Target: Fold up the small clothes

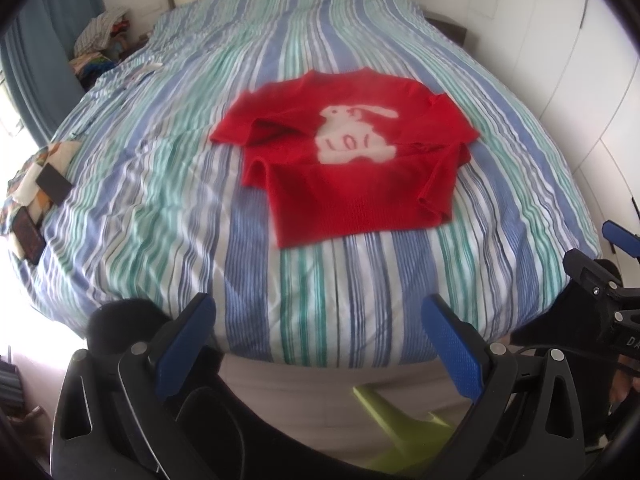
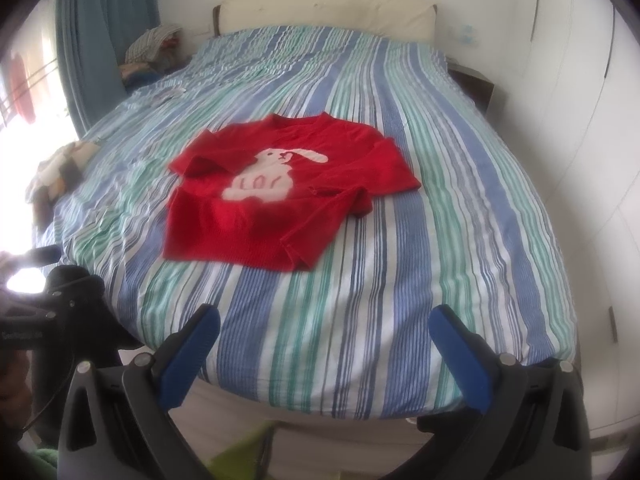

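Observation:
A small red sweater (image 1: 344,196) with a white rabbit on its front lies on the striped bedcover, neck toward the headboard. Both sleeves are turned in over the body; the right sleeve hangs down along the right side. The right wrist view shows the same sweater (image 2: 256,224) left of centre. My left gripper (image 1: 320,312) is open above the foot edge of the bed, well short of the hem, with nothing between its blue pads. My right gripper (image 2: 324,324) is also open and holds nothing, hovering over the near edge. The right gripper's body (image 1: 600,296) shows at the left view's right edge.
The bed (image 2: 400,240) fills both views, with a cream headboard (image 2: 320,12) behind. A patterned cloth with dark flat items (image 1: 40,192) lies at the left edge. Piled clothes (image 1: 100,40) sit by the blue curtain (image 2: 100,40). White cupboard doors (image 2: 580,120) stand on the right. A green object (image 1: 400,420) is below the bed.

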